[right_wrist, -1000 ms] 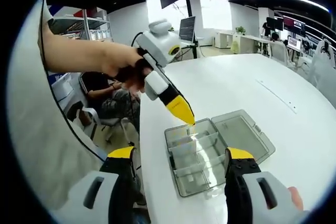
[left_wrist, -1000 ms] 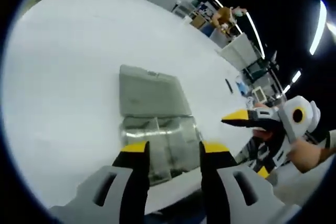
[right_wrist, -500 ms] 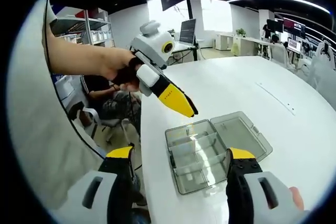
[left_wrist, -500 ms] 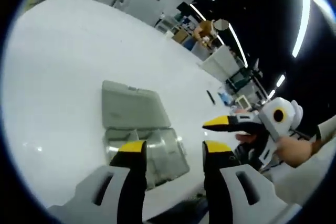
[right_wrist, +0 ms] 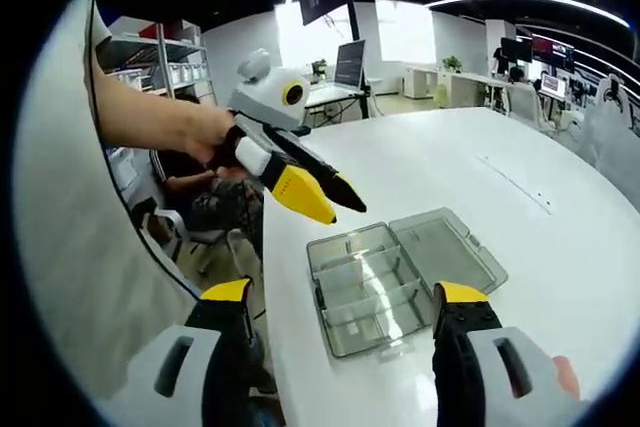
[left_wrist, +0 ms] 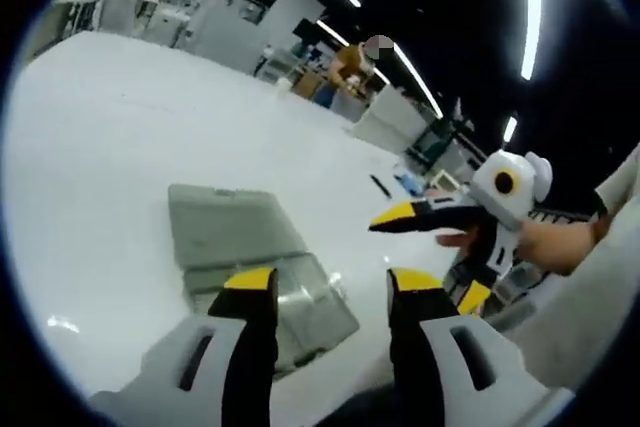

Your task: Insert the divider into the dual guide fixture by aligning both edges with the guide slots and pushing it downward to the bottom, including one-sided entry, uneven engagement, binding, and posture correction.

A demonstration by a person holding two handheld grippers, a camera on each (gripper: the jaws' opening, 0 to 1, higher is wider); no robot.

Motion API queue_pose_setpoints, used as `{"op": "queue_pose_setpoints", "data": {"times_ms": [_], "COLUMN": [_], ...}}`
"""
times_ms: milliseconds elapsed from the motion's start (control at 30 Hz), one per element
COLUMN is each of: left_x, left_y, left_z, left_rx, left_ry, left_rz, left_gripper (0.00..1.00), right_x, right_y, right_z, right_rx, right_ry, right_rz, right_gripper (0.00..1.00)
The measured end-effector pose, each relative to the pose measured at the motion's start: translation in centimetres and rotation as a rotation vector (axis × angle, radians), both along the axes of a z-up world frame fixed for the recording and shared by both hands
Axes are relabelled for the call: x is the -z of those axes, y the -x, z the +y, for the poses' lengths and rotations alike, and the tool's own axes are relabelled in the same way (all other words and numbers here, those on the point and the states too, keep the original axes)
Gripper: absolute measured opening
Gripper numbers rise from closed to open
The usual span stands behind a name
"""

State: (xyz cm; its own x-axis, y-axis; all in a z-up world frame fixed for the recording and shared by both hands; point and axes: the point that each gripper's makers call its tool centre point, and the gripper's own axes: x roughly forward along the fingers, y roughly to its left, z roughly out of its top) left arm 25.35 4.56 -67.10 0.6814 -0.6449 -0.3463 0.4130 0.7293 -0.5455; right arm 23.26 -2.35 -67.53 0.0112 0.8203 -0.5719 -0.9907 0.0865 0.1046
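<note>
Left gripper hovers above clear box near table edge.

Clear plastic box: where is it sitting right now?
In the right gripper view the clear plastic box lies open near the white table's near edge, lid folded right, below the raised left gripper.

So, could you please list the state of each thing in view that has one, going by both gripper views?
Clear compartment box: open, resting flat on the white table, dividers seated inside.
Box lid: swung fully back, lying flat beside the box.
Left gripper: open, held in the air above the box, touching nothing.
Right gripper: open, jaws wide apart, holding nothing.
</note>
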Motion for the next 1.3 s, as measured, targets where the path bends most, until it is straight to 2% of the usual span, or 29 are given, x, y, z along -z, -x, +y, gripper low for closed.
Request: {"op": "queue_pose_setpoints", "data": {"times_ms": [67,167,267,333,367,500,667,867,1300], "left_x": [-0.3,-0.2,-0.6,-0.7,-0.6,-0.2,0.0,-0.6,-0.8], "left_y": [0.0,0.3,0.5,0.8,0.9,1.3,1.3,1.4,1.4], "left_z": [0.0,-0.1,-0.3,-0.5,-0.5,-0.6,-0.1,-0.6,-0.8], "left_rx": [0.007,0.017,0.042,0.057,0.068,0.09,0.083,0.101,0.15], "left_ry": [-0.016,-0.034,-0.075,-0.088,-0.116,-0.164,-0.183,-0.222,-0.29], "left_rz": [-0.038,-0.066,-0.143,-0.164,-0.189,-0.215,-0.231,-0.28,-0.32], "left_gripper": [0.43,0.43,0.45,0.46,0.47,0.48,0.5,0.57,0.7], "right_x": [0.0,-0.1,0.0,0.1,0.1,0.3,0.5,0.6,1.3], "right_y": [-0.1,-0.3,-0.5,-0.6,-0.7,-1.0,-1.4,-2.1,-3.3], "right_z": [-0.2,-0.5,-1.0,-1.2,-1.3,-1.7,-1.9,-2.2,-2.8], "right_rx": [0.004,0.007,0.013,0.014,0.016,0.026,0.031,0.038,0.051], "right_ry": [0.002,0.001,0.002,0.006,0.006,0.009,0.012,0.018,0.035], "right_rz": [-0.004,-0.006,-0.009,-0.012,-0.012,-0.008,-0.009,-0.008,-0.003], "right_gripper": [0.71,0.71,0.71,0.71,0.71,0.71,0.71,0.71,0.71]}}
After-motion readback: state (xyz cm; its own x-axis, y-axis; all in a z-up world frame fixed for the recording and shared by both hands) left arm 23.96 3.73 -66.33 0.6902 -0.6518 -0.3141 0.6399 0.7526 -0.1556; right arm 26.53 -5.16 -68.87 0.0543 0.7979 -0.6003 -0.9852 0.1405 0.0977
